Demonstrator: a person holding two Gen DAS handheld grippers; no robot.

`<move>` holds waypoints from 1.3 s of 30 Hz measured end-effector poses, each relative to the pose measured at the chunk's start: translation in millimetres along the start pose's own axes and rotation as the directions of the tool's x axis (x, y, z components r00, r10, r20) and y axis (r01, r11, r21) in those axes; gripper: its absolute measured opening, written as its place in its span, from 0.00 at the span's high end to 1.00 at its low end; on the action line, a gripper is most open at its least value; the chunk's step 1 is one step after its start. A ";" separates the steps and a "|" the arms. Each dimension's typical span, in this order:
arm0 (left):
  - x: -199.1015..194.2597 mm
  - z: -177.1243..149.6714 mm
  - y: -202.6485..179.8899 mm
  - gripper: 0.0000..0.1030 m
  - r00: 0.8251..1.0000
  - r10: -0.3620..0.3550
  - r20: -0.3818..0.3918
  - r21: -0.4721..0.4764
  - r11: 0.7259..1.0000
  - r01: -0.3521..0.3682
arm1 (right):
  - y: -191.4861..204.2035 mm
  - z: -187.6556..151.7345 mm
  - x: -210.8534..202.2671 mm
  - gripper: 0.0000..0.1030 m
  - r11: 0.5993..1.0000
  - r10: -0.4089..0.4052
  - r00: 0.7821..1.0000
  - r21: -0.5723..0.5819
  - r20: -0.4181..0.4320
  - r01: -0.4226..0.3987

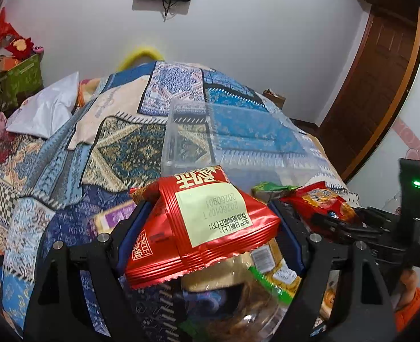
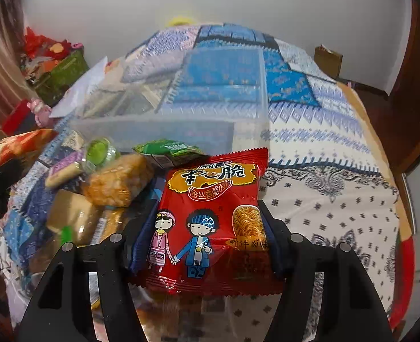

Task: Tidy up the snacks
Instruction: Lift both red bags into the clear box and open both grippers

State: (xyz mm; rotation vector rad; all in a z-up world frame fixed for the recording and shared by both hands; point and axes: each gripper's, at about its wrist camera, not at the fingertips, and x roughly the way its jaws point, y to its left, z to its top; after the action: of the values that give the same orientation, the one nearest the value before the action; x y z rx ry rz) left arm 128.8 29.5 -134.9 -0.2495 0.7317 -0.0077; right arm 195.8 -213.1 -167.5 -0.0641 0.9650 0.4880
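Snacks lie heaped on a patterned bedspread (image 1: pixel 124 148), and the clear plastic bin (image 1: pixel 181 131) serves as landmark for both views.

Left wrist view: the left gripper (image 1: pixel 207 228) is clamped on a red foil packet (image 1: pixel 198 228), its back side up with a pale date label showing, both blue-padded fingers (image 1: pixel 130 230) pressing its sides. The packet sits on the near side of the bin, just short of its front wall. To the right of the packet, also near the bin's front, lie a green wrapper (image 1: pixel 269 189) and a red cartoon packet (image 1: pixel 321 202), the latter held in the black frame of the right gripper (image 1: pixel 361 225).

Right wrist view: the right gripper (image 2: pixel 207 233) grips the red noodle snack packet (image 2: pixel 210 219), printed with two cartoon children, fingers closed against both its edges. It hangs in front of the bin (image 2: pixel 164 125). Left of it, before the bin's front wall, lies the pile: a green packet (image 2: pixel 167 148), an orange puffed bar (image 2: pixel 115 182), a purple wrapper (image 2: pixel 64 168) and a green-lidded cup (image 2: pixel 100 149).
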 end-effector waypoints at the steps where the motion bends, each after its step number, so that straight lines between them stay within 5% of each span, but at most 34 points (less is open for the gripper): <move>1: 0.3 3.7 -1.6 0.21 1.000 0.008 -0.001 0.006 1.000 -0.008 | 0.8 1.1 -4.9 0.40 1.000 0.003 1.000 0.002 0.013 -0.003; 9: 11.9 42.6 -11.2 0.21 0.999 -0.002 0.035 0.026 1.000 0.001 | 7.6 30.9 -41.2 0.40 1.000 0.030 0.987 -0.004 0.160 -0.030; 16: 36.7 74.3 -23.2 0.20 0.999 0.008 0.040 0.077 0.997 -0.011 | 6.9 62.8 -28.7 0.40 0.999 0.051 0.979 -0.004 0.198 -0.051; 39: 166.3 89.9 -19.0 0.20 0.985 0.059 -0.161 0.116 0.992 -0.041 | -2.4 105.4 72.2 0.40 0.998 0.044 0.999 -0.042 0.016 -0.043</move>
State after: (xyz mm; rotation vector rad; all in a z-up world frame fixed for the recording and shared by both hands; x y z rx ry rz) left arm 313.9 15.5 -176.0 -0.1237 0.8989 -0.0217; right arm 312.3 -160.5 -165.0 -0.0762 0.9413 0.5478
